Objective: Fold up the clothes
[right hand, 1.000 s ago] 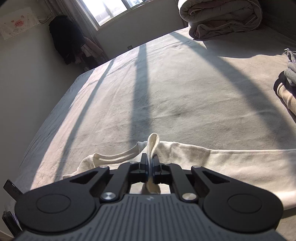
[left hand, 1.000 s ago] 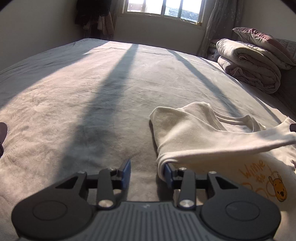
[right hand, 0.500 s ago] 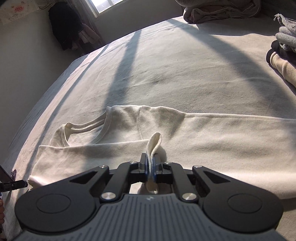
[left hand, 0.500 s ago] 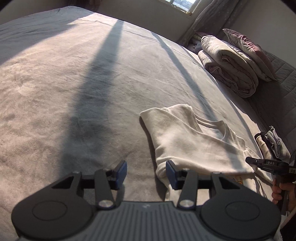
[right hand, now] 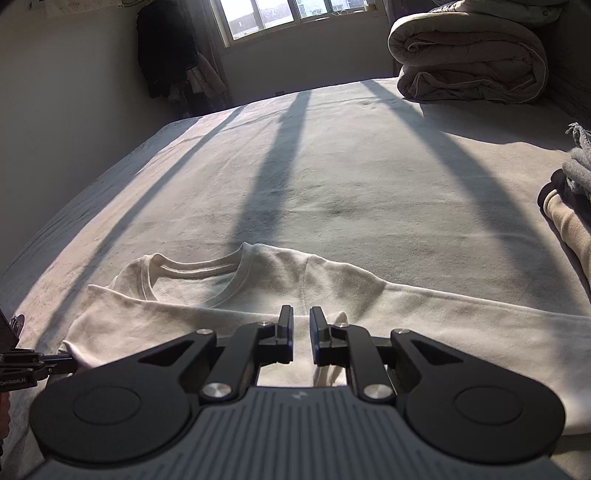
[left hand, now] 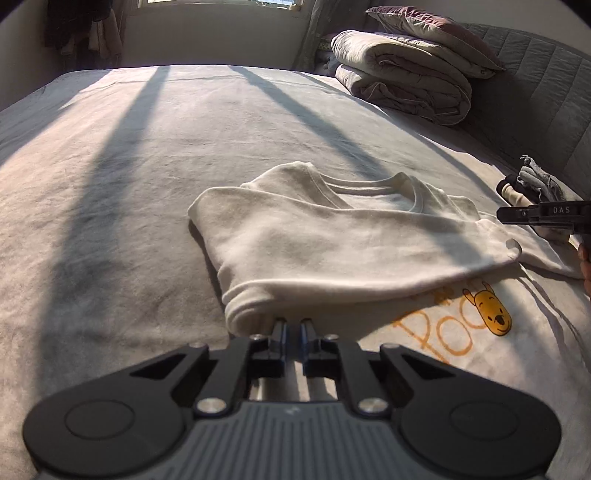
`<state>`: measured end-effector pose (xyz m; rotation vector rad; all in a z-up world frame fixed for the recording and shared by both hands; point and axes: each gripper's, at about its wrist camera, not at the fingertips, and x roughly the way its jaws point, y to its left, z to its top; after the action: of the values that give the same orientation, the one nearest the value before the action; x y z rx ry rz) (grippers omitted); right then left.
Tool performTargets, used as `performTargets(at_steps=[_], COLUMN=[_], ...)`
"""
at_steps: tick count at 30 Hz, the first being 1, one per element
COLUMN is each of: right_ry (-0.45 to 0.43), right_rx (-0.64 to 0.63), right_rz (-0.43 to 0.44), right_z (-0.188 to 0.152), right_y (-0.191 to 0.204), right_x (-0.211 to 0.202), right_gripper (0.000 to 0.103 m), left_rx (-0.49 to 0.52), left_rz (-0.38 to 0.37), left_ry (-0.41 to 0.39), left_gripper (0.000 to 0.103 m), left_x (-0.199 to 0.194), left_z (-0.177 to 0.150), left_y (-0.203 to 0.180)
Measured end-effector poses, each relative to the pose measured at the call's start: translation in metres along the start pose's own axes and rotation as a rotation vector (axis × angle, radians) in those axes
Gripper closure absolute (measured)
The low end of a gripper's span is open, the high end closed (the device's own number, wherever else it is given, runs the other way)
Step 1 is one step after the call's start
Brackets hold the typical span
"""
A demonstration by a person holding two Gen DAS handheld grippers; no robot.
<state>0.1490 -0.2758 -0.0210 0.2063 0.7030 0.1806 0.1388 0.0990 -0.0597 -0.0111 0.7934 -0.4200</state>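
sun from the window point(right hand: 291, 16) ahead of me stripes the grey bed point(right hand: 332, 177) with long shadows; a rolled duvet point(right hand: 469, 62) sits by the padded headboard point(left hand: 535, 99).

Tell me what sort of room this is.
Most likely a bedroom: a wide bed with a padded headboard, a folded duvet stacked at its head, and clothes hanging by the window.

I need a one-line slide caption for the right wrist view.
Right gripper, jaws slightly apart, over a cream long-sleeved shirt on a sunlit bed.
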Motion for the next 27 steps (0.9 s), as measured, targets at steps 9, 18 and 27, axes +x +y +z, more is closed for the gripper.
performTargets(at_steps=[9, 18, 27], right_ry=[0.018, -0.002, 0.067], right_rx=[0.027, -0.035, -0.066], right_rz=[-0.050, -0.005, -0.027], right_z=[-0.022, -0.020, -0.040], right_y=[-0.009, 0.015, 0.018], right_x=[0.017, -0.004, 0.006], right_gripper=[0.094, 0.086, 0.089], left_rx=[-0.011, -0.049, 0.067], left_rz=[-0.109, -0.120, -0.064], left_ry=[0.006, -0.191, -0.026], left_gripper=[0.095, 0.095, 0.095], left_x=[-0.020, -0.032, -0.009], left_z=[0.002, 0.018, -0.011], left_y=[0.017, 0.016, 0.012])
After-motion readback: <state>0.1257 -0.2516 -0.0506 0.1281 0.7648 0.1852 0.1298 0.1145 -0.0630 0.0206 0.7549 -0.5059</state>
